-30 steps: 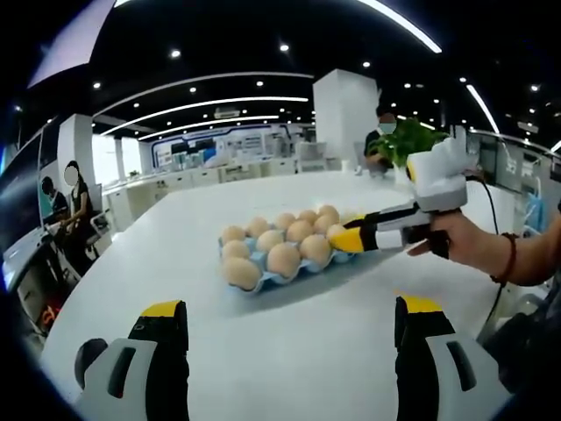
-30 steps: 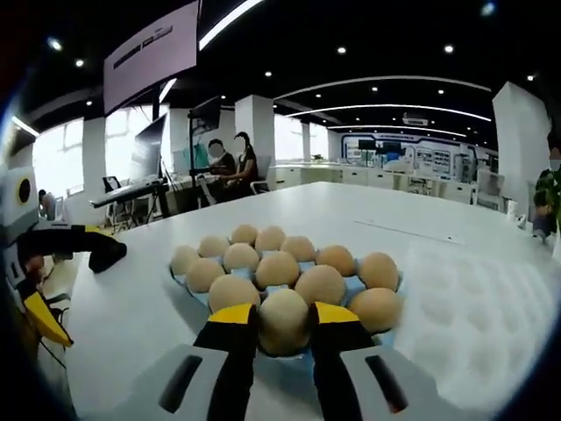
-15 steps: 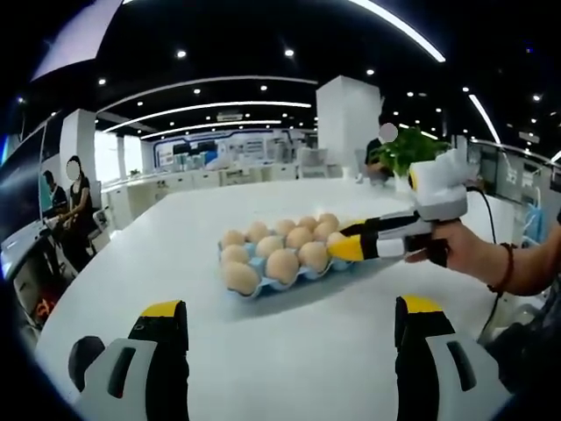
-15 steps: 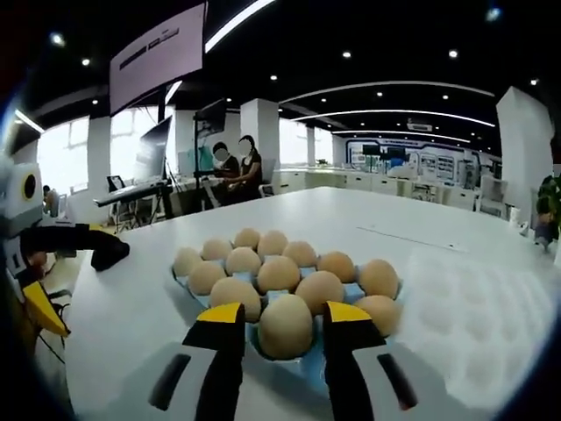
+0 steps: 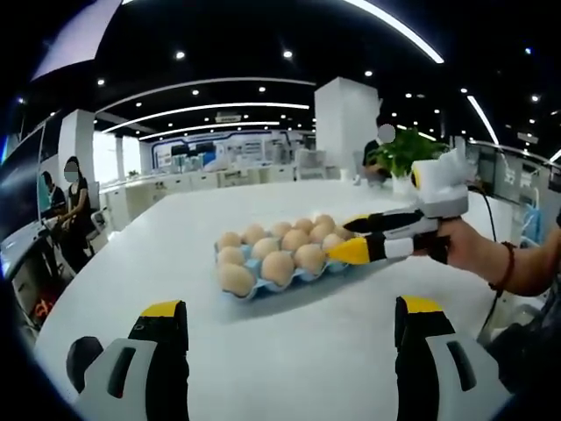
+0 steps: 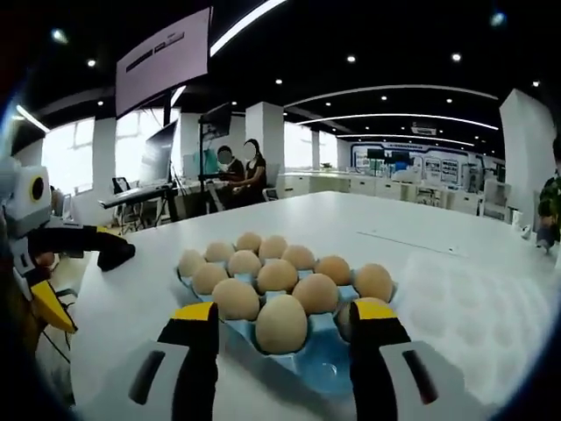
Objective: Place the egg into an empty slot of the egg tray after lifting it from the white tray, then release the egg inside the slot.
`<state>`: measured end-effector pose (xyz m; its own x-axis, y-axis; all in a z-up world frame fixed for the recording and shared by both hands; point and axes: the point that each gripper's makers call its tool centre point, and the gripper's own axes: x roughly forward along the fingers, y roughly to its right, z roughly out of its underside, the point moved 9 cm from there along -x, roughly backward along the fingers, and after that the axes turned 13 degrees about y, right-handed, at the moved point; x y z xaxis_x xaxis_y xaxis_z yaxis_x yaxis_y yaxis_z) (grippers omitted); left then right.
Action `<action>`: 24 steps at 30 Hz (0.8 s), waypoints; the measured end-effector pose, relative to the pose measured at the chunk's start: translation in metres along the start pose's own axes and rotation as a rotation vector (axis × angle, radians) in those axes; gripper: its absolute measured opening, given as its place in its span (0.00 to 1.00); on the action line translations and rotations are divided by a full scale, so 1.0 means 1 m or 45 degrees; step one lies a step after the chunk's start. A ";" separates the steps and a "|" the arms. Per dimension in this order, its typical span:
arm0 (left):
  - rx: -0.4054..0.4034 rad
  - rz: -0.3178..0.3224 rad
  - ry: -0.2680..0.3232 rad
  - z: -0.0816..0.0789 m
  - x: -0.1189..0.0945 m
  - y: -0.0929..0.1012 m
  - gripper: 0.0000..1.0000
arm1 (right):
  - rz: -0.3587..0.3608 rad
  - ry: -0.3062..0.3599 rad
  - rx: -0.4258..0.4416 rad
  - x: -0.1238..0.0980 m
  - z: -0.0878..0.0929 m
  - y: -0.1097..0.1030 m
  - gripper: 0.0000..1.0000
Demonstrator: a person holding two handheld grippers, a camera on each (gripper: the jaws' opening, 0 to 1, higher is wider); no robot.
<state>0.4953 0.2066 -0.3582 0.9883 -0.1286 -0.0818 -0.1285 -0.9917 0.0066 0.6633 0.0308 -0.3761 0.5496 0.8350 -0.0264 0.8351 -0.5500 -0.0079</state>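
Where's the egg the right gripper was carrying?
In the right gripper view, the egg sits in the blue tray's front row, between the open jaws.

Open-plan office or showroom hall. Black ceiling [image 5: 263,35] with recessed spots and curved light strips, white pillar [image 5: 346,118], large white worktop [image 6: 368,219], monitor desks [image 6: 140,193] with seated people [image 6: 241,171]. Wall screen [image 6: 162,61], potted plant [image 5: 403,149].

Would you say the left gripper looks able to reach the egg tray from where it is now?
Probably yes: the left gripper is open, with bare white table between it and the egg tray, though the right gripper sits at the tray's far side.
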 end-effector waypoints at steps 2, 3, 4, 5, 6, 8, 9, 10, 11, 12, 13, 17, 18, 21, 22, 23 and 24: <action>0.002 0.000 0.004 0.000 0.000 0.000 1.00 | 0.026 0.001 -0.018 -0.001 -0.001 0.003 0.65; 0.001 0.000 0.003 0.000 0.000 0.001 1.00 | 0.025 0.005 -0.026 -0.004 -0.001 0.003 0.66; 0.001 0.001 0.003 0.000 0.000 0.001 1.00 | 0.030 0.006 -0.024 -0.005 -0.002 0.004 0.67; 0.001 0.002 0.005 0.000 0.000 0.001 1.00 | 0.037 0.008 -0.026 -0.007 -0.002 0.006 0.68; 0.000 0.007 0.007 0.000 0.000 0.001 1.00 | 0.034 0.011 -0.029 -0.008 -0.002 0.007 0.69; -0.010 0.024 0.019 -0.001 0.001 0.003 1.00 | 0.042 0.017 -0.019 -0.010 -0.002 0.010 0.73; -0.012 0.041 0.026 -0.001 0.001 0.004 1.00 | 0.040 0.017 -0.021 -0.010 -0.002 0.012 0.75; -0.011 0.050 0.024 -0.001 0.001 0.005 1.00 | 0.035 0.016 -0.019 -0.010 -0.001 0.013 0.76; -0.010 0.055 0.021 -0.001 0.001 0.006 1.00 | 0.034 0.021 -0.005 -0.010 -0.001 0.015 0.77; -0.007 0.055 0.021 -0.002 0.001 0.007 1.00 | 0.038 0.014 -0.002 -0.010 0.000 0.016 0.78; -0.003 0.055 0.020 -0.002 0.002 0.007 1.00 | 0.038 0.016 -0.003 -0.011 0.000 0.017 0.79; 0.001 0.046 0.017 -0.003 0.002 0.006 1.00 | 0.037 0.029 -0.020 -0.013 -0.003 0.018 0.84; 0.003 0.041 0.015 -0.003 0.002 0.006 1.00 | 0.035 0.029 -0.022 -0.014 -0.003 0.018 0.85; 0.001 0.044 0.024 -0.004 0.003 0.007 1.00 | 0.040 0.027 -0.027 -0.017 -0.004 0.022 0.86; 0.001 0.046 0.025 -0.004 0.003 0.007 1.00 | 0.044 0.026 -0.028 -0.017 -0.004 0.023 0.87; 0.003 0.047 0.025 -0.004 0.003 0.007 1.00 | 0.048 0.029 -0.031 -0.017 -0.003 0.026 0.90; 0.006 0.047 0.021 -0.004 0.003 0.008 1.00 | 0.050 0.029 -0.033 -0.018 -0.003 0.027 0.91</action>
<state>0.4975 0.1987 -0.3543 0.9841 -0.1652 -0.0651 -0.1652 -0.9862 0.0047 0.6763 0.0013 -0.3729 0.5818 0.8133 -0.0035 0.8133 -0.5816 0.0184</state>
